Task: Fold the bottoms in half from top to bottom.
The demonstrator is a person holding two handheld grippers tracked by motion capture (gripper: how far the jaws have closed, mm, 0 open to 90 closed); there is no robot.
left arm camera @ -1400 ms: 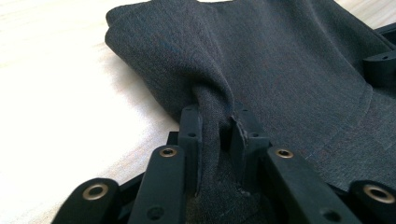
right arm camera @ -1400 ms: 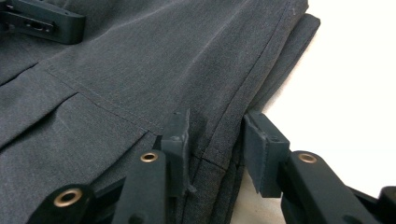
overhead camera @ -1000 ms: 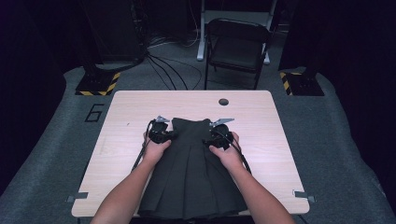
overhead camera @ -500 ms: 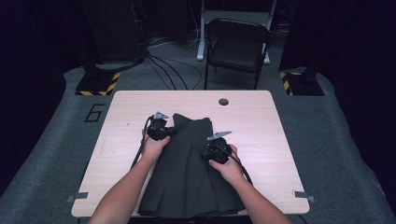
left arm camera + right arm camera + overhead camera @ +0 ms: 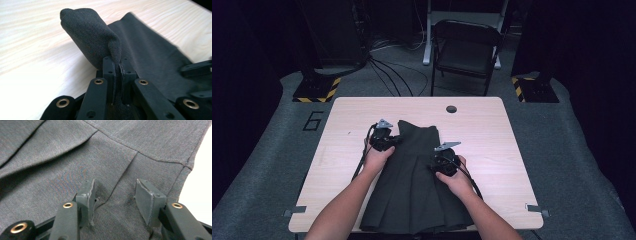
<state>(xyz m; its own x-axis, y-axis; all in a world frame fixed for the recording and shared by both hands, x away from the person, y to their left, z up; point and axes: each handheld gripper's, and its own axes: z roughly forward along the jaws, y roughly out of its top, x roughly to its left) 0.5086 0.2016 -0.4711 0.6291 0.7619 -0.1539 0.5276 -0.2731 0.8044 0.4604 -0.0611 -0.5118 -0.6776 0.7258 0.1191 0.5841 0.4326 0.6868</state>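
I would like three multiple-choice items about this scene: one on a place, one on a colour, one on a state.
1. Where on the skirt is the left gripper?
A. at the far left corner, by the waistband
B. at the near hem
C. on the bare table

2. What colour is the skirt?
A. white
B. dark grey
C. red

3. How do the jaws of the right gripper stand?
A. shut on a fold
B. apart, above flat cloth
C. shut on the table's edge

Answers:
1 A, as the high view shows the left gripper at the skirt's far left corner, and its own view shows cloth pinched and lifted off the table.
2 B, as the cloth looks dark grey in the gripper views.
3 B, as the right gripper view shows a gap between the pads, with nothing clamped.
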